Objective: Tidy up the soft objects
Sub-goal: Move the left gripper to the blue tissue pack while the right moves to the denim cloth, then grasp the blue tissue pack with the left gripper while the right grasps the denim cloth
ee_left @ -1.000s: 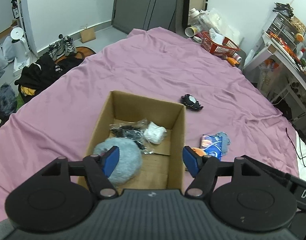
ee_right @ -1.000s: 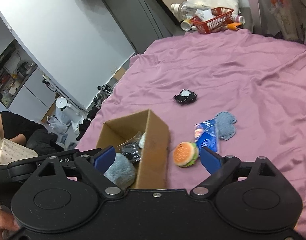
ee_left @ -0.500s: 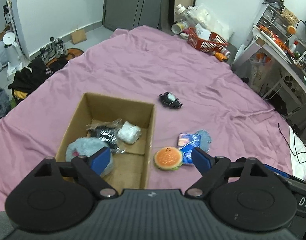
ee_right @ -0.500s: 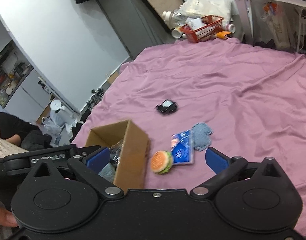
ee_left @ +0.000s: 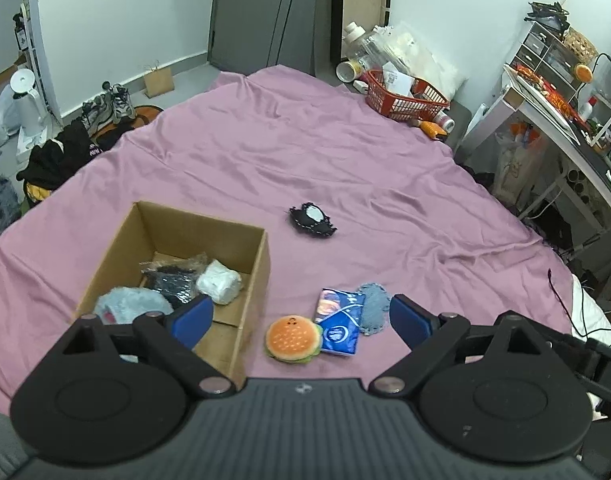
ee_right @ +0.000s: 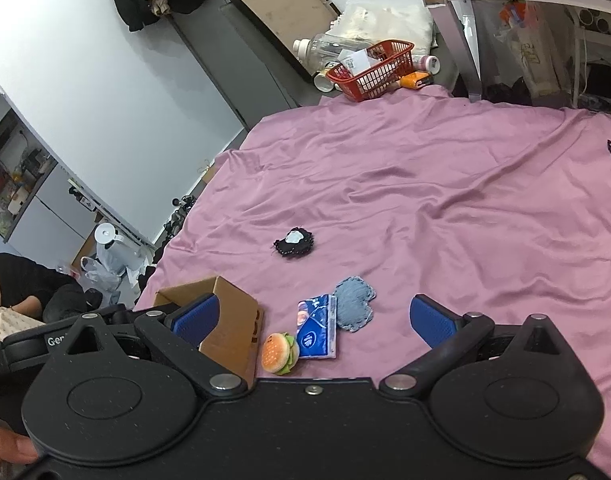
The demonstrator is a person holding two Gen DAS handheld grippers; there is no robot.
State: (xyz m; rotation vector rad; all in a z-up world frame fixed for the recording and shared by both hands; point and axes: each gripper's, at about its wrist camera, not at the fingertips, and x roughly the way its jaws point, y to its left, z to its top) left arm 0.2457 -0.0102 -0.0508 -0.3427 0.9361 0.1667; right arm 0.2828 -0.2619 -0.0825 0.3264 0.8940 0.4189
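Note:
A cardboard box [ee_left: 261, 264] [ee_right: 233, 320] sits on the purple bed sheet [ee_left: 305, 160]. Inside it lie a fluffy grey-blue plush [ee_left: 133, 302], a black item in clear wrap [ee_left: 173, 282] and a white bundle [ee_left: 219, 286]. Right of the box lie a burger plush [ee_left: 292, 338] [ee_right: 279, 353], a blue tissue pack [ee_left: 339, 326] [ee_right: 317, 332] and a blue-grey cloth piece [ee_left: 372, 308] [ee_right: 353, 304]. Farther off is a black pouch with a white patch [ee_left: 312, 222] [ee_right: 293, 242]. My left gripper [ee_left: 301, 318] hangs open above the burger plush. My right gripper [ee_right: 313, 320] is open and empty over the tissue pack.
A red basket [ee_left: 401, 98] [ee_right: 369, 70] with bottles stands beyond the bed's far edge. A desk and shelves [ee_left: 565, 120] line the right side. Clothes and shoes [ee_left: 77, 140] lie on the floor at left. A person's sleeve [ee_right: 21, 292] shows at far left.
Both grippers have pulled back and upward, away from the box, and shifted right; the burger plush and tissue pack now sit between the fingers. Both stay open.

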